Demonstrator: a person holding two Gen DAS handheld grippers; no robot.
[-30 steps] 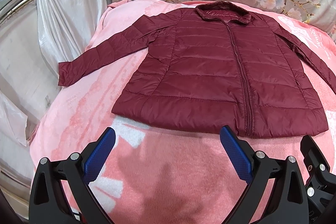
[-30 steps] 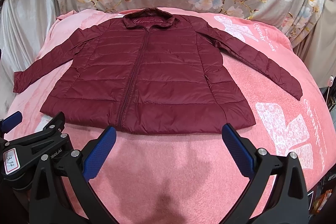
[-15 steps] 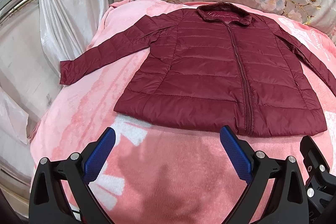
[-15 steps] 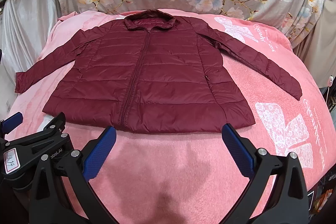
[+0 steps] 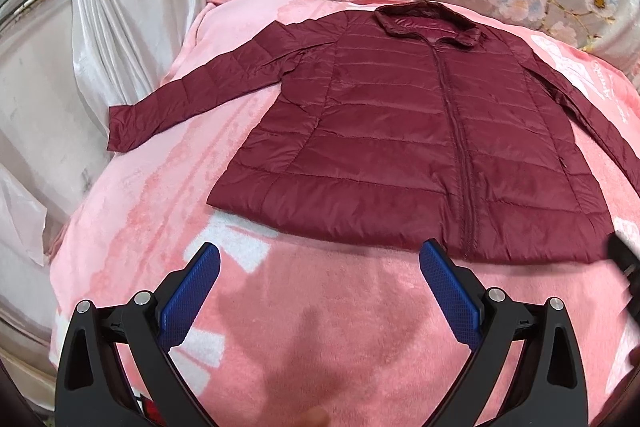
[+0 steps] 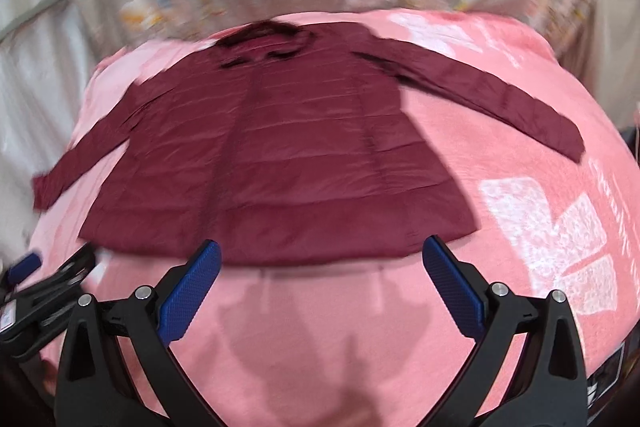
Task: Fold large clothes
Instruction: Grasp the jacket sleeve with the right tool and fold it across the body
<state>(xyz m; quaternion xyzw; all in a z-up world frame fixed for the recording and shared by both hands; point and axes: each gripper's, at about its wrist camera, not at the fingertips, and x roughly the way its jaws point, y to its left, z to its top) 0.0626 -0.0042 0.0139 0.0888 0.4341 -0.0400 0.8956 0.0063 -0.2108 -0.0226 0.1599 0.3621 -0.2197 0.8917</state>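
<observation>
Left gripper [image 5: 320, 263] and right gripper [image 6: 320, 261] both spread wide, empty, just short of jacket [image 5: 420, 147] hem; nothing folded yet; next, pinch 1 sleeve [image 5: 192, 95]

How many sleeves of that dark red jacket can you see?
2. One sleeve stretches out left across the pink blanket; the other sleeve stretches right. The jacket lies flat.

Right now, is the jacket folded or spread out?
Spread flat: the jacket lies front up on the pink blanket, both sleeves out sideways, nothing folded.
</observation>
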